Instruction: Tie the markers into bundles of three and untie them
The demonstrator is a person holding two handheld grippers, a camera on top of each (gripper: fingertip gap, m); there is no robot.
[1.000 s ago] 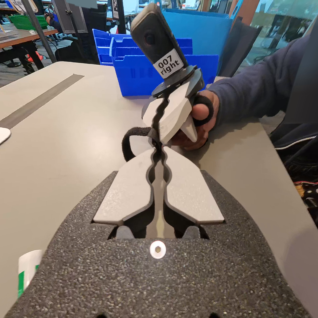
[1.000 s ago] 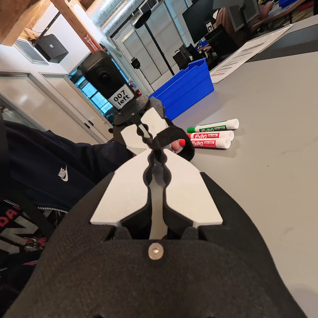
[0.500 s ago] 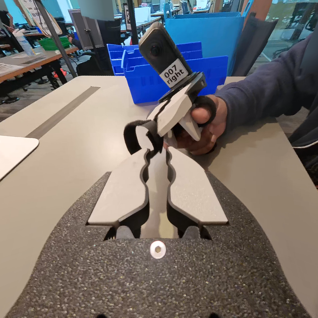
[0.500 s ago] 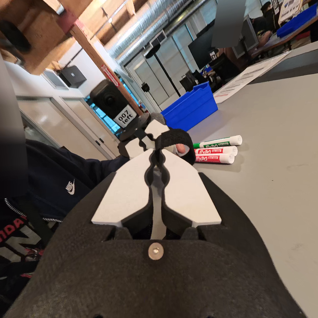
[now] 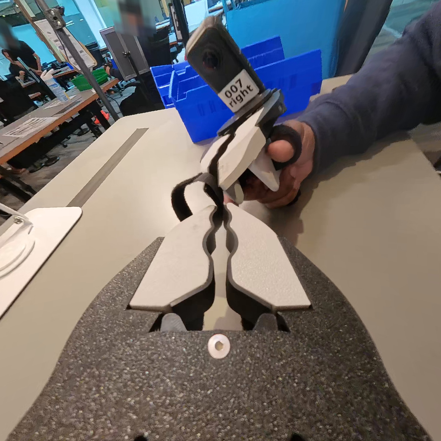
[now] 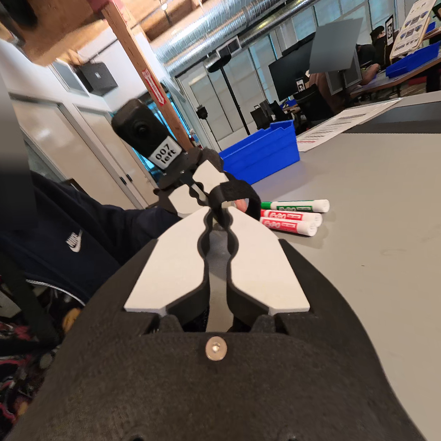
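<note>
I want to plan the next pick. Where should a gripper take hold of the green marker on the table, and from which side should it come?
Grip the green marker across its white barrel, near the middle, coming from above. It lies flat on the table with the two red markers close along one side, so a sideways approach would probably hit them. Its far side is free for one finger.

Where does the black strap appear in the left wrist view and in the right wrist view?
Left wrist view: the black strap loops at centre, just beyond the left hand-held gripper, whose tips pinch it.
Right wrist view: the strap loops above centre, held at the tips of the right hand-held gripper, left of the three markers.
Shared landmark: the blue bin on the grey table.
</note>
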